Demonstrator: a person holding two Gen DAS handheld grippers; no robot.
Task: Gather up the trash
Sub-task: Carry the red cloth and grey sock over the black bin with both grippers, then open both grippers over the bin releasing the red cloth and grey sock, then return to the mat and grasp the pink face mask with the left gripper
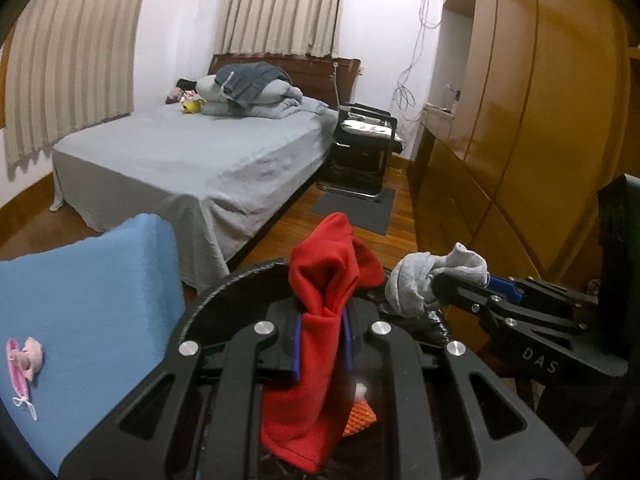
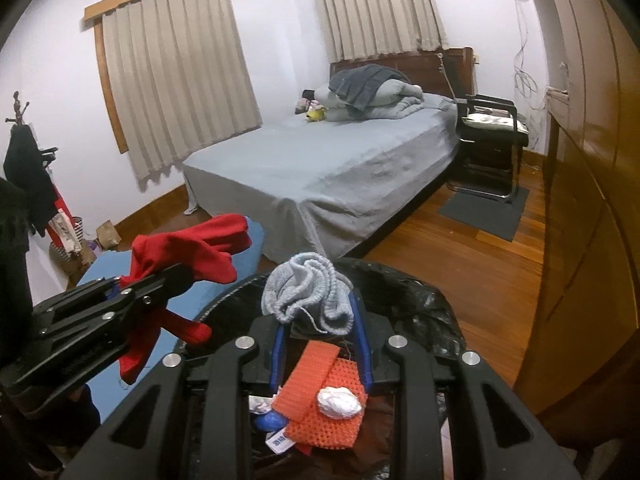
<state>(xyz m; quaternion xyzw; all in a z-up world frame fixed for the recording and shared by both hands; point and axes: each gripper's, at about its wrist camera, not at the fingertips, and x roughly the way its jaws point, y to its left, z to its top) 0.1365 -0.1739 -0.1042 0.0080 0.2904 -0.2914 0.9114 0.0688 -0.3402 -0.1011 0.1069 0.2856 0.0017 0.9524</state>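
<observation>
Clamped between the left gripper's (image 1: 322,344) blue pads, a red cloth (image 1: 320,320) hangs over a black-lined trash bin (image 2: 416,292) holding an orange mesh piece (image 2: 324,404) and white wad (image 2: 338,402), while the right gripper (image 2: 320,336) pinches a balled grey sock (image 2: 308,296) just beside it.

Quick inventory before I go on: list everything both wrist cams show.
Red cloth: one, red, clamped in left gripper above bin.
Grey sock: one, grey, bunched in right gripper above bin.
Trash bin: one, black liner, directly below; orange mesh and white wad inside.
Blue cushion: one, left of bin; pink item on it.
Bed: one, grey sheet, beyond.
Chair: one, black, beside bed.
Left gripper: shut.
Right gripper: shut.
</observation>
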